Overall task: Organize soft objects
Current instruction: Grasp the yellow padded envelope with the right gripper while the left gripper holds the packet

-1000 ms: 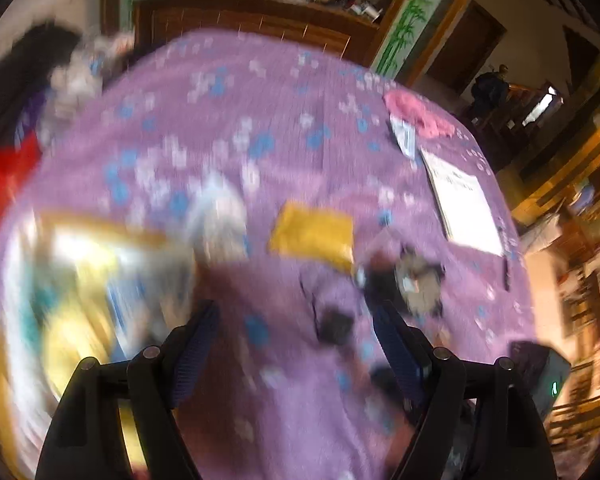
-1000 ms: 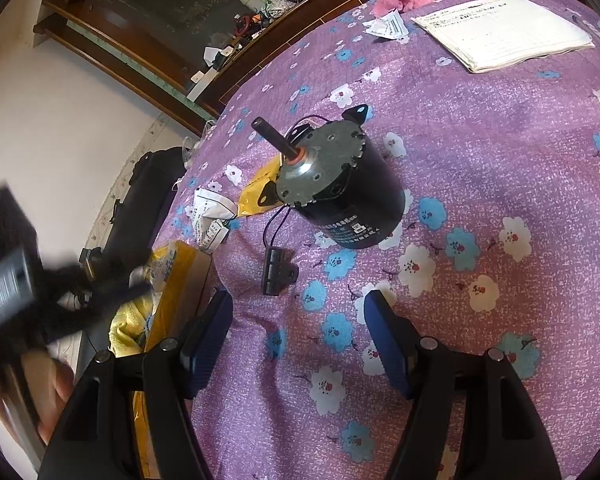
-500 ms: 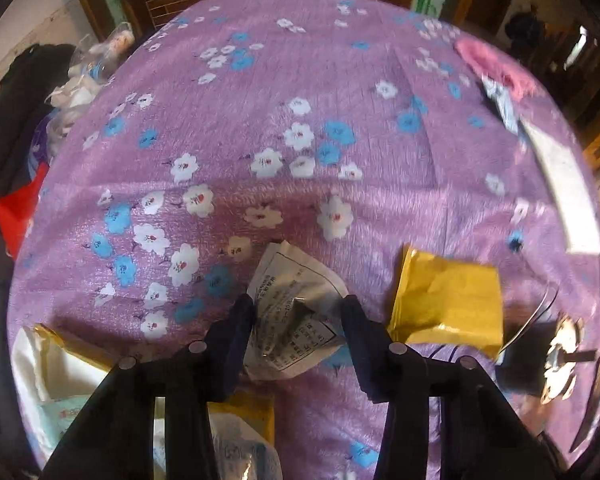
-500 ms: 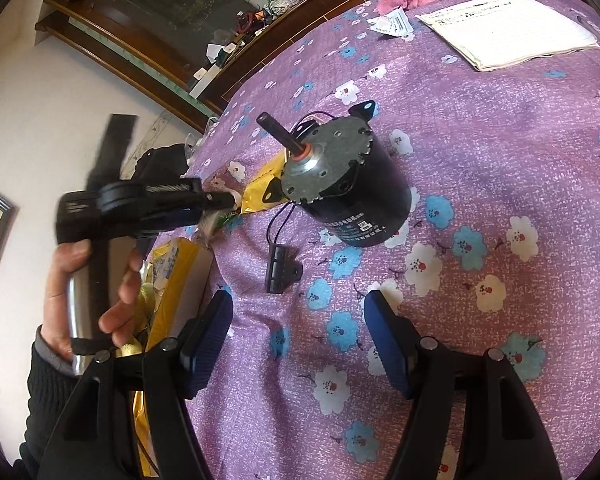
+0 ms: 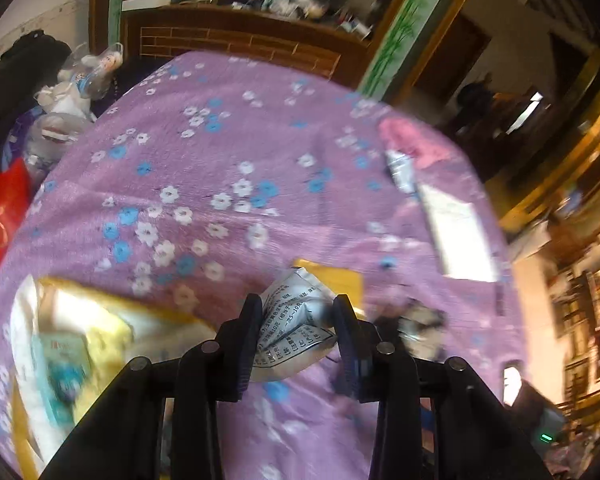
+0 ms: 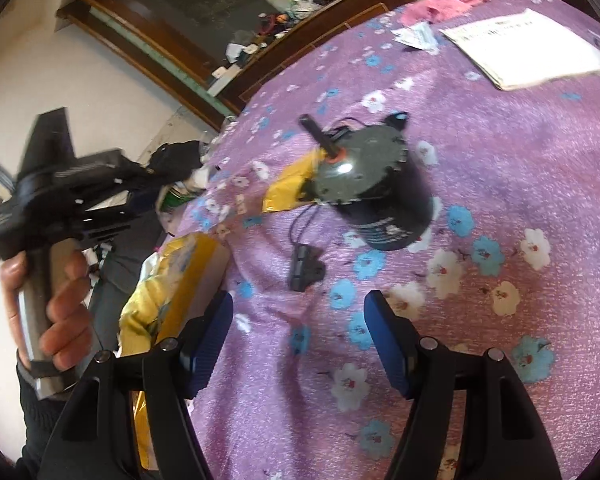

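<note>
Packet first: a crinkled white sachet with black print is pinched between the pads of the left gripper, whose jaws are closing on it, and it is carried just clear of the purple flowered cloth rather than lying on it. The landmark everything can be hung on is the open yellow bag at the near left corner of the table. Seen from the left wrist, the sachet is held to the right of that bag, near it but not over its mouth, with its long axis running roughly up and away from the jaws. So the relation the next move probably turns on is simple: the bag lies to the left of the held sachet and a bit lower, and a short sideways carry toward it would be needed before anything is let go. The gold pouch is found just beyond the sachet, further from the bag. The right gripper is held wide with nothing between its blue pads, parked over bare cloth just to the right of the same bag, with the black motor further out. The left hand is clearly the one to finish the drop.
</note>
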The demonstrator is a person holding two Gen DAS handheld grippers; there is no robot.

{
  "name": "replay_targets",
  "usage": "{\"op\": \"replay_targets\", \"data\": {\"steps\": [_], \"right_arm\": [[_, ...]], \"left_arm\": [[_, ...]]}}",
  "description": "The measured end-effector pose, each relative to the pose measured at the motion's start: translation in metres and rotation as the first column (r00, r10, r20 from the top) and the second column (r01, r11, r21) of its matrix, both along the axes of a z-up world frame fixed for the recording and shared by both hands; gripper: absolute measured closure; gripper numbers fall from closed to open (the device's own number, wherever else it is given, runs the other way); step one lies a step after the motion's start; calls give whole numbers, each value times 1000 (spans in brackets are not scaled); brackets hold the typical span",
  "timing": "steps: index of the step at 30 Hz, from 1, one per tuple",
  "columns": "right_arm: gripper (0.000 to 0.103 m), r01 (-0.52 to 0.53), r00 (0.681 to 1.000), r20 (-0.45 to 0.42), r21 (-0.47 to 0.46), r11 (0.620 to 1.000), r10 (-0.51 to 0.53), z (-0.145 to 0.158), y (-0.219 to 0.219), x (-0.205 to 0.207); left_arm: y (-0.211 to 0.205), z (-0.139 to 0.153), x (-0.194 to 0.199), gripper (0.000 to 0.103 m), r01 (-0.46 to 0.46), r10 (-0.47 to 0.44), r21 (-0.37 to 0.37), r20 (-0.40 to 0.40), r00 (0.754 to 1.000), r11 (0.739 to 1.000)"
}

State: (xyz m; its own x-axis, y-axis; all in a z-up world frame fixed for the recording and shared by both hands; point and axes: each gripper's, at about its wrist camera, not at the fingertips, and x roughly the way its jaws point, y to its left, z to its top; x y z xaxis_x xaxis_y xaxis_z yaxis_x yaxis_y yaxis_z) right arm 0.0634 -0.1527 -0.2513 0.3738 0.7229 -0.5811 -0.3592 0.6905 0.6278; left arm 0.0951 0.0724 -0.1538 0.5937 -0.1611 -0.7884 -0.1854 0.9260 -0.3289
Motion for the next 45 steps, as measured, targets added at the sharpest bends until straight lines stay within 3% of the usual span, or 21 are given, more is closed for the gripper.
{"op": "replay_targets", "data": {"steps": [7, 14, 20, 23, 26, 33, 41, 45], "right_arm": [[35, -82, 993, 81, 4, 997, 82, 14, 13, -15], [35, -101, 994, 46, 2, 995, 101, 29, 37, -11], [35, -55, 994, 80, -181, 982, 70, 44, 81, 9], [35, -14, 994, 104, -284, 959, 46, 42, 103, 28], [36, 48, 986, 163, -409, 911, 22, 40, 123, 42], [36, 194, 964, 261, -554, 810, -52, 32, 137, 67], [36, 168, 953, 298, -672, 721, 55, 19, 162, 58], [36, 158, 970, 243, -680, 716, 17, 10, 161, 69]], "left_arm": [[12, 21, -77, 65, -34, 44, -110, 82, 996, 993], [34, 18, -137, 65, -104, 120, -133, 119, 986, 986], [54, 8, -163, 65, -150, 171, -173, 117, 978, 973], [61, 5, -168, 65, -163, 188, -190, 119, 975, 968], [67, 1, -171, 65, -167, 193, -205, 113, 975, 964], [73, -8, -176, 65, -171, 195, -220, 92, 976, 960], [73, -10, -176, 65, -172, 196, -221, 93, 976, 960], [71, -10, -176, 65, -169, 192, -223, 88, 977, 960]]}}
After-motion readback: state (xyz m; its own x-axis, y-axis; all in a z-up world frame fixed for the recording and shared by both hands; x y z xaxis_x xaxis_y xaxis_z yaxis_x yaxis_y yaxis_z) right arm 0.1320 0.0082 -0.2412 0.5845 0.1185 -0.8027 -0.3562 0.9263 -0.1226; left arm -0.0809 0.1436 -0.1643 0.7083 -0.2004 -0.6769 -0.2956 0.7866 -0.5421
